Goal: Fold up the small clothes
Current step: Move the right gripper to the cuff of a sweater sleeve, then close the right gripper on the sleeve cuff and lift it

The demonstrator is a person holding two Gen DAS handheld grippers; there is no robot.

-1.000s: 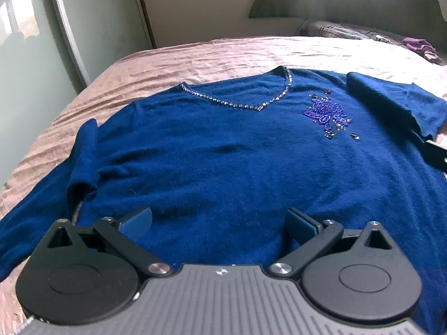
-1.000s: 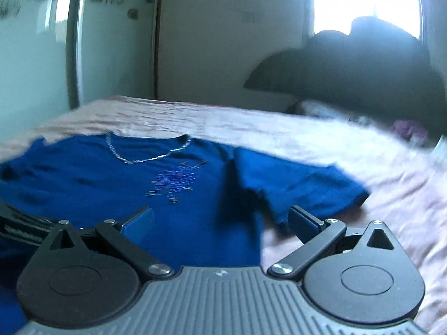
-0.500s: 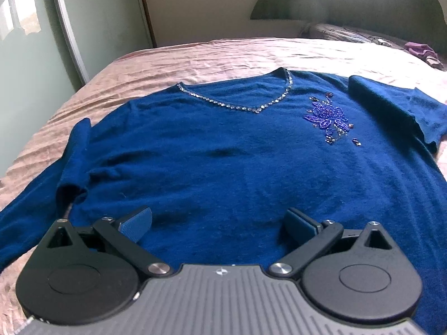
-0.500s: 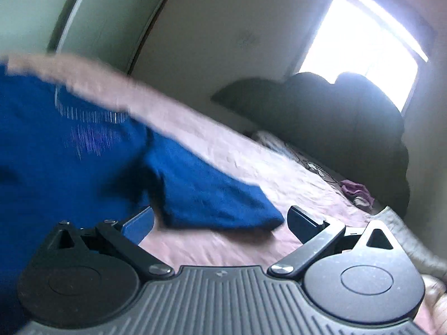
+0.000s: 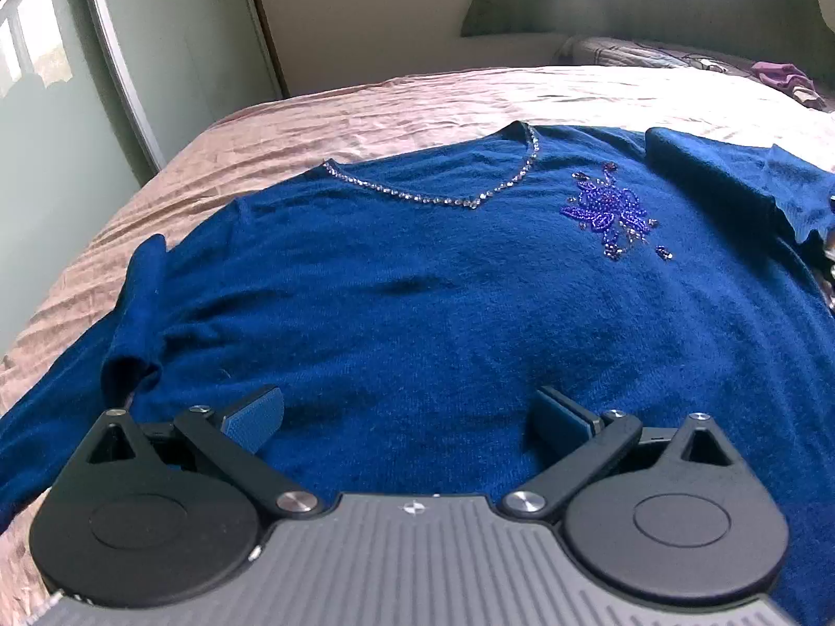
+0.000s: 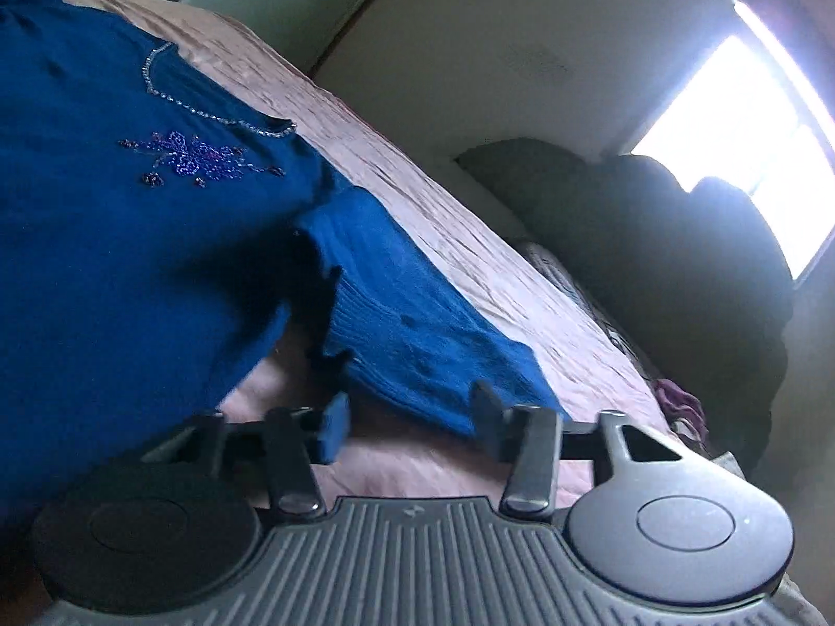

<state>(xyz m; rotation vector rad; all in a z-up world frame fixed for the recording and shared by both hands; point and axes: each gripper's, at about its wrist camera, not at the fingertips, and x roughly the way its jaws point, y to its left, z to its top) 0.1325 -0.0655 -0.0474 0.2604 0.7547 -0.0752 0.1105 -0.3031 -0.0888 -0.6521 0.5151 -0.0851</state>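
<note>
A dark blue sweater (image 5: 417,287) with a beaded neckline and a purple bead flower lies face up, spread flat on the pink bed cover (image 5: 365,109). My left gripper (image 5: 409,417) hovers open over its lower body, with nothing between the fingers. In the right wrist view, which is tilted, the sweater (image 6: 130,235) fills the left side. Its short ribbed right sleeve (image 6: 407,334) reaches down to my right gripper (image 6: 409,425). The right jaws are closing, with the sleeve's end between them, and the pads are still apart from the cloth.
Pale green wardrobe doors (image 5: 52,104) run along the bed's left side. A pillow (image 5: 652,55) and a crumpled purple garment (image 5: 783,78) lie at the head of the bed. A dark headboard (image 6: 652,240) stands below a bright window (image 6: 741,120).
My right gripper has rolled, sunk and moved in on the right sleeve, and its jaws have narrowed from wide open. The left gripper has hardly moved.
</note>
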